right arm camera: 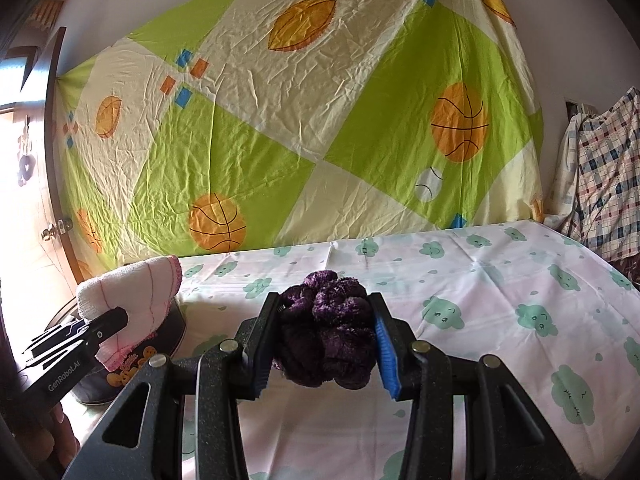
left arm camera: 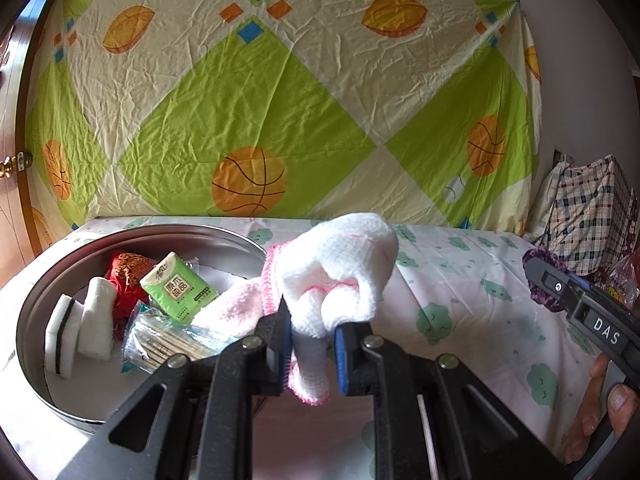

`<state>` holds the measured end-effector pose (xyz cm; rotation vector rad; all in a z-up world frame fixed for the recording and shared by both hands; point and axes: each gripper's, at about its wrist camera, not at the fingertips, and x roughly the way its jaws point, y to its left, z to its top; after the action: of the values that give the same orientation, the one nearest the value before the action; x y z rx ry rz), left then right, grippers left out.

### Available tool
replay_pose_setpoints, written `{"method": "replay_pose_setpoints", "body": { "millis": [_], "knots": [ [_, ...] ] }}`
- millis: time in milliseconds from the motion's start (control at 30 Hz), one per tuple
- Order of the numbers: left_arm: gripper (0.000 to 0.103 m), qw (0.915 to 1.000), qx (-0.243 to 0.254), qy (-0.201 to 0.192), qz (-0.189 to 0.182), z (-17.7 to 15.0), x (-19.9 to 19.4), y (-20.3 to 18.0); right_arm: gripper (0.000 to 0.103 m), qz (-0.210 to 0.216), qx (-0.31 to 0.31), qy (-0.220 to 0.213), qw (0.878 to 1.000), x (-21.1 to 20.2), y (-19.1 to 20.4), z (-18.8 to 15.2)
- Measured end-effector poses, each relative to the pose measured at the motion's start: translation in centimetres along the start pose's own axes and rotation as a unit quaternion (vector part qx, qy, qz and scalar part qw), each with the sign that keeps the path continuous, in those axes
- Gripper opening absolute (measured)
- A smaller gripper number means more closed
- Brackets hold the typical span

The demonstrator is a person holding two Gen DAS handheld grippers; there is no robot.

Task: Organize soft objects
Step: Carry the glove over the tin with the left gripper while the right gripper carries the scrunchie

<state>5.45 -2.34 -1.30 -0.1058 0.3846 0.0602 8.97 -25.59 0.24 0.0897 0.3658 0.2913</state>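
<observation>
Left hand-held gripper [left arm camera: 312, 344] is clenched on a white cloth [left arm camera: 340, 272] with pink edging, held up in the air just beside the round tin [left arm camera: 36, 312]; one corner hangs below the pads, the rest bunches above them. Right hand-held gripper [right arm camera: 326, 344] grasps a purple scrunchie [right arm camera: 328, 332], squeezed between both pads and carried clear of the tabletop [right arm camera: 500, 272].

Tin contents: a red tassel [left arm camera: 128, 268], a green tissue pack [left arm camera: 180, 288], a white roll [left arm camera: 98, 320], a sponge [left arm camera: 60, 336], a wrapped packet [left arm camera: 160, 340] and a pink towel [left arm camera: 236, 312] draped over the near rim.

Step in hand, as judged: bringing both soft items to the tin. To do it well, carry the cloth over the rim before lowering, so the hanging corner falls inside and does not catch on the metal edge; release only once the bulk is above the pile. The scrunchie is springy and may roll when let go, so it is better set down low among the other things than dropped.

Edges and room: the tin's wall stands upright and its near side is already crowded; the far side shows bare floor. The tabletop to the right lies open, covered in a cloud-print sheet. A hanging patterned sheet [left arm camera: 280, 100] closes the back, and a plaid bag [left arm camera: 588, 216] sits at the far right corner. The two tools are near each other, so one should enter the tin at a time.
</observation>
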Motion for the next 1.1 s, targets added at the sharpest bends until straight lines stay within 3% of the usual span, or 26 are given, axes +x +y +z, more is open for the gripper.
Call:
{"method": "replay_pose_setpoints", "body": {
  "millis": [1100],
  "knots": [
    [0.015,0.9990,-0.026,-0.032,0.017,-0.4,-2.7,4.2,0.046,0.040,-0.022,-0.011,0.999,0.3,5.6,-0.7]
  ]
}}
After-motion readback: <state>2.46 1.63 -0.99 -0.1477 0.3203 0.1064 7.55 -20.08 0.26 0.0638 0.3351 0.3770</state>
